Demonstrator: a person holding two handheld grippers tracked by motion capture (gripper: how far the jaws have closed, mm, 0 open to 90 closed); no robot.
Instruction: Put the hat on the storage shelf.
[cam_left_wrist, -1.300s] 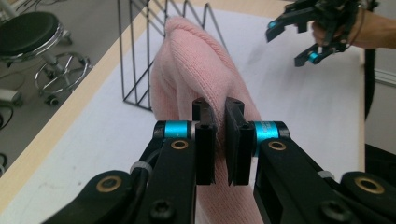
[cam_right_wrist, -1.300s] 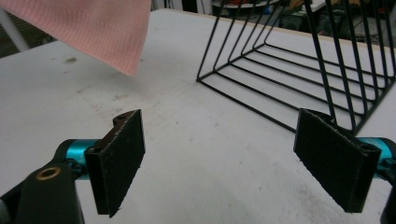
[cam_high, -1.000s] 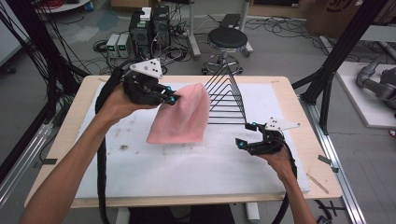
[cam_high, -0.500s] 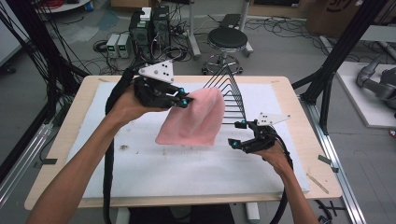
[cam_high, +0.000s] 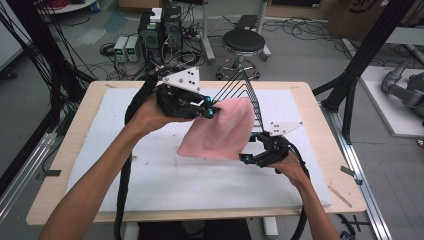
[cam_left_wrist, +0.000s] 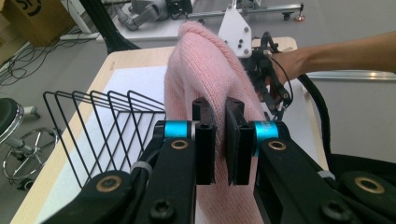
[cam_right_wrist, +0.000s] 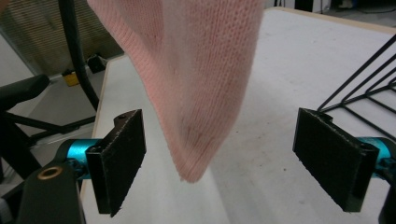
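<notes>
A pink knitted cloth (cam_high: 220, 131) hangs in the air above the white pad, held at its top edge. My left gripper (cam_high: 209, 111) is shut on that edge; in the left gripper view the knit (cam_left_wrist: 205, 70) bulges up between and beyond the two pads (cam_left_wrist: 204, 140). My right gripper (cam_high: 247, 152) stands open at the cloth's lower right corner. In the right gripper view the hanging corner (cam_right_wrist: 196, 154) dangles between the wide-apart pads (cam_right_wrist: 119, 158), touching neither. A black wire rack (cam_high: 245, 95) stands just behind the cloth.
A white foam pad (cam_high: 125, 170) covers the wooden table (cam_high: 55, 200). The wire rack (cam_left_wrist: 102, 121) sits at the pad's far middle. Beyond the table are a stool (cam_high: 243, 42), black boxes (cam_high: 160, 30) and floor cables. Black frame posts stand at both sides.
My left gripper has carried the pink cloth to the right and slightly lower, in front of the rack. My right gripper has moved left, up to the cloth's lower corner.
</notes>
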